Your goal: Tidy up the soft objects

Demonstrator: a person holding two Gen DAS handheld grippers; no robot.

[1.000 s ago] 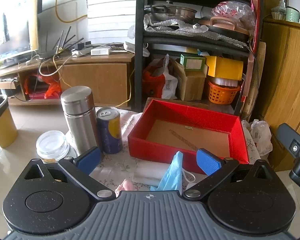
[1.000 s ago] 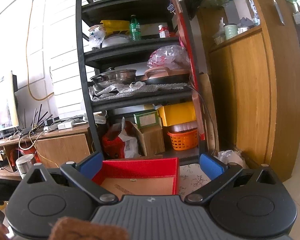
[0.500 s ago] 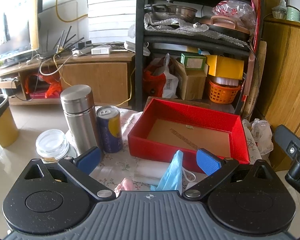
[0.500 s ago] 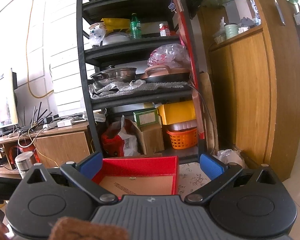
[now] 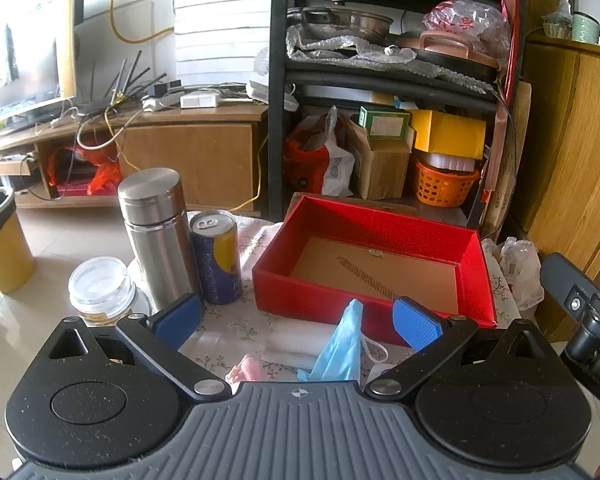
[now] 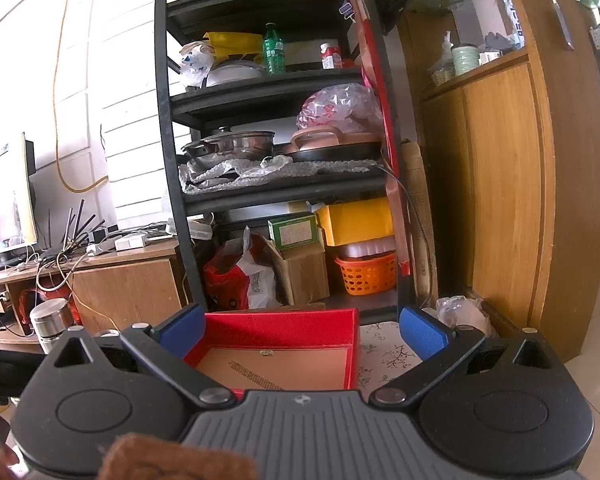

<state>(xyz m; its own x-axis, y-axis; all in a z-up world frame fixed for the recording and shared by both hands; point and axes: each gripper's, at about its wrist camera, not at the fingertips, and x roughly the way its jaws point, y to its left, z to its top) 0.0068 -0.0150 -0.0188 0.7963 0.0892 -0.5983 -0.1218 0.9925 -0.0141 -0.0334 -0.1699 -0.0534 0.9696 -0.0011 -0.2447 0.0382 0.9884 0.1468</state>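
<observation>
An empty red box [image 5: 374, 264] with a brown floor stands on the flowered tablecloth [image 5: 232, 328]. In front of it lie a blue face mask [image 5: 340, 344], a white folded cloth [image 5: 300, 342] and a small pink soft thing [image 5: 246, 368], all between and below the fingers of my left gripper [image 5: 298, 316], which is open and holds nothing. My right gripper [image 6: 302, 330] is open too, hovering over the near side of the red box [image 6: 284, 340]. Part of the right gripper's body [image 5: 588, 320] shows at the right edge of the left wrist view.
A steel flask [image 5: 156, 236], a purple-yellow can [image 5: 216, 256] and a glass jar [image 5: 100, 292] stand left of the box. Behind are a black shelf rack [image 6: 268, 160] with pots, a wooden cabinet [image 6: 508, 200], a TV bench [image 5: 188, 152] and a yellow bin [image 5: 0, 240]. A brown furry thing [image 6: 172, 460] shows at the bottom edge.
The right gripper has tilted a little downward toward the box, so more of the box floor shows. The left gripper has barely moved. Both stay open.
</observation>
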